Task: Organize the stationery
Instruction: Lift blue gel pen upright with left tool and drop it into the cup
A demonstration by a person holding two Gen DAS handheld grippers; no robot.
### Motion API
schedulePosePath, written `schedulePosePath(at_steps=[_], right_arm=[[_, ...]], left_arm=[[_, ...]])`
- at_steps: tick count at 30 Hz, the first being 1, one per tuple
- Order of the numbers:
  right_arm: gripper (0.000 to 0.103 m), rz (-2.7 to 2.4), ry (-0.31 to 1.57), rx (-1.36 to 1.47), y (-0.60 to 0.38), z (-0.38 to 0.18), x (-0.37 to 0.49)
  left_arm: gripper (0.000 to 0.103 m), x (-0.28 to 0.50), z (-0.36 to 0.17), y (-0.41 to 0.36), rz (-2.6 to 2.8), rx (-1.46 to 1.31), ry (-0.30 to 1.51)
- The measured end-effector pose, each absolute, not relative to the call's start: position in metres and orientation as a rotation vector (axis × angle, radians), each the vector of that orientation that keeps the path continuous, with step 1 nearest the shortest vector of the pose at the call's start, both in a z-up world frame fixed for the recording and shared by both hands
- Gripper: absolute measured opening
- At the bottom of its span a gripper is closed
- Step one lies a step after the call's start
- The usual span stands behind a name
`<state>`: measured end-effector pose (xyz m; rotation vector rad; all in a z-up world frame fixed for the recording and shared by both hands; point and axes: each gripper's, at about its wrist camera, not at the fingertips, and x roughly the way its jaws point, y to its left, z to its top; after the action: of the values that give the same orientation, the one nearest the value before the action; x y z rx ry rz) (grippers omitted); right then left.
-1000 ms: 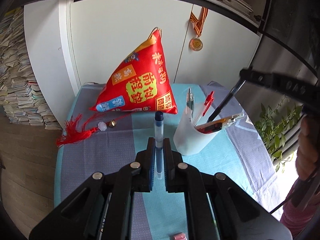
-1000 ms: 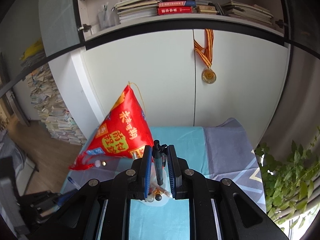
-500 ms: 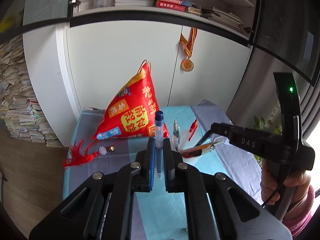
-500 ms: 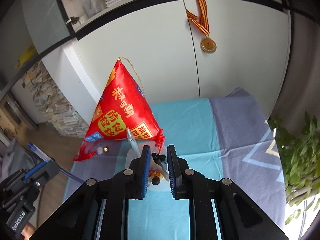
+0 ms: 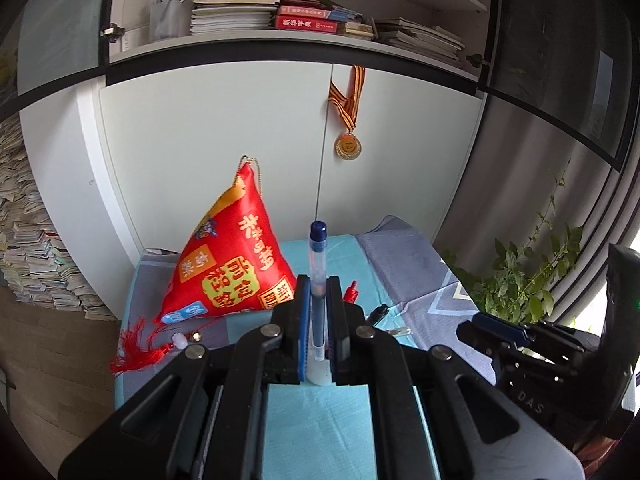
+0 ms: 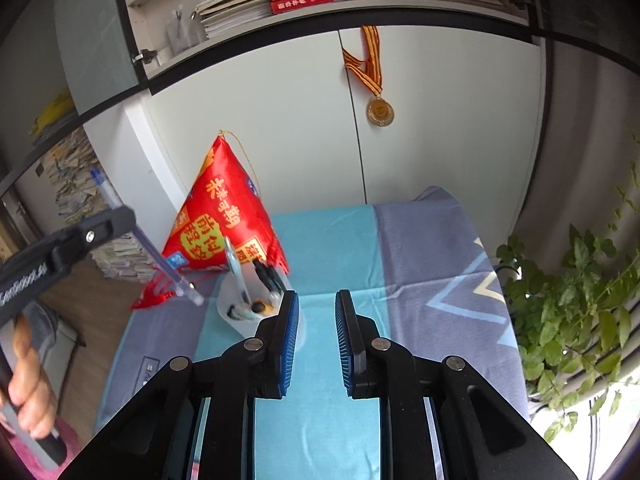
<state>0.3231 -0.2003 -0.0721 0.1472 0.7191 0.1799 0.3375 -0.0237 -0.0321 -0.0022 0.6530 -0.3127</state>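
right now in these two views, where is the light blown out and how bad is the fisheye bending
Left wrist view: glare burns out the lower right edge behind the plant, and the shelf bows into an arc. Right wrist view: the lower right corner by the plant is washed white, the cabinet door edges curve, and the table cloth stays evenly lit and sharp.

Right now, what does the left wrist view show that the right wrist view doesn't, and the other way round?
Only the left wrist view shows the left hand-held gripper head-on, shut on the blue-capped pen, and the red tassel in full.

Only the right wrist view shows the right hand-held gripper open with nothing between its pads, and looks down into the white pen holder with pens standing in it.

Both show the red pyramid pillow, the medal on the cabinet door, and the blue-grey table cover.
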Motion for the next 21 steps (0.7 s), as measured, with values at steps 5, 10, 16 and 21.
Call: schedulePosePath(at_steps=[5,10,16,21], right_arm=[[0.018,0.146,0.722,0.162,-0.216,-0.076,0.315],[0.018,0.134,0.724,0.168,-0.223,-0.079,0.311],[0.018,0.146,0.737,0.159,-0.22,-0.084,0.311],[0.018,0.161,0.749,0.149,-0.214,-0.088,0.31]], left_arm=[[0.006,0.344,-0.043,-0.034,-0.311,0.011,0.668],[0.006,0.355,-0.058,-0.038,-0.306,0.006,0.716],[0.006,0.358,-0.077,-0.042,-0.304,0.025,0.777],[0.006,0.359,-0.091,-0.047,-0.305,0.048,0.819]])
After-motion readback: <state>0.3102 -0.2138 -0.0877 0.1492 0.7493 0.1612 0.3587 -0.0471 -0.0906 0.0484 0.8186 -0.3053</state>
